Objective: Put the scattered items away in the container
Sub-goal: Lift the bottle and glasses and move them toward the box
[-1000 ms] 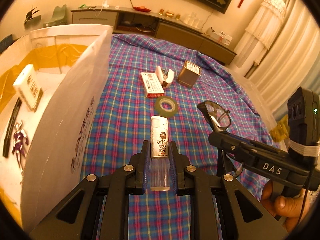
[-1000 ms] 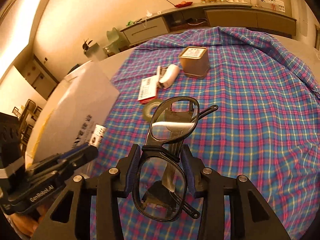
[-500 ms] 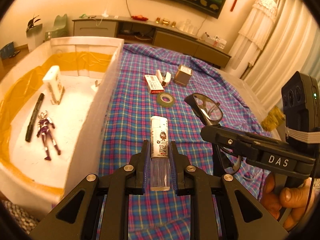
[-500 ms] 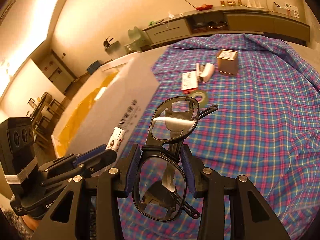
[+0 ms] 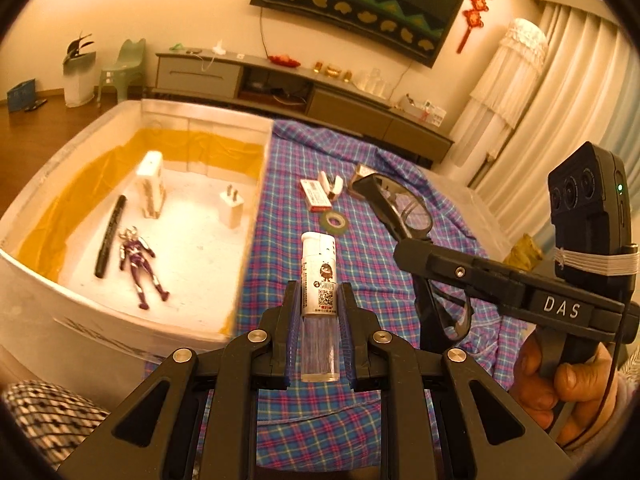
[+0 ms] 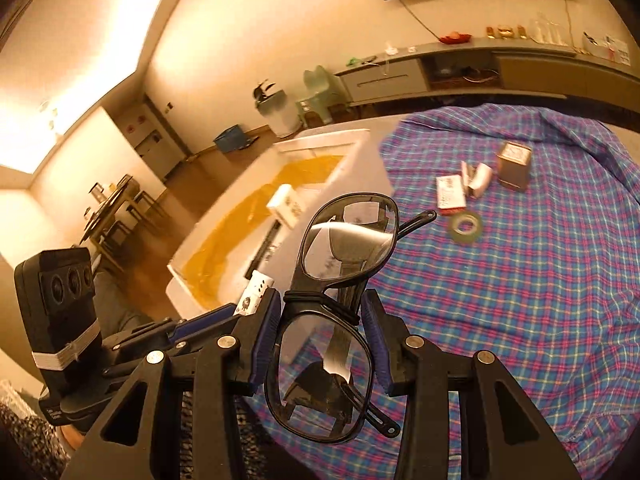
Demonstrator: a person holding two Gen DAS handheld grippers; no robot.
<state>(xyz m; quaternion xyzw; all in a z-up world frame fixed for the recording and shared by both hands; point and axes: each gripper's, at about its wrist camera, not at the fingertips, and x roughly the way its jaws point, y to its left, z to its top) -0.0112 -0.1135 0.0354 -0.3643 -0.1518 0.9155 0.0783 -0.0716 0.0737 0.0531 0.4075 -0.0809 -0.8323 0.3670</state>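
The left tool (image 5: 319,322) pinched a white lighter (image 5: 318,276); the right tool (image 6: 320,338) pinched black glasses (image 6: 340,280) at the bridge. Both loads would best clear the near wall before release. The white container (image 5: 256,184) lay ahead-left of both tools; tape roll (image 5: 333,222) and small boxes (image 5: 315,196) remained farther ahead.

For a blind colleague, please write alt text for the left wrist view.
The left gripper holds a lighter above a plaid cloth, beside a white container with a toy figure inside. At right, the right gripper holds glasses.
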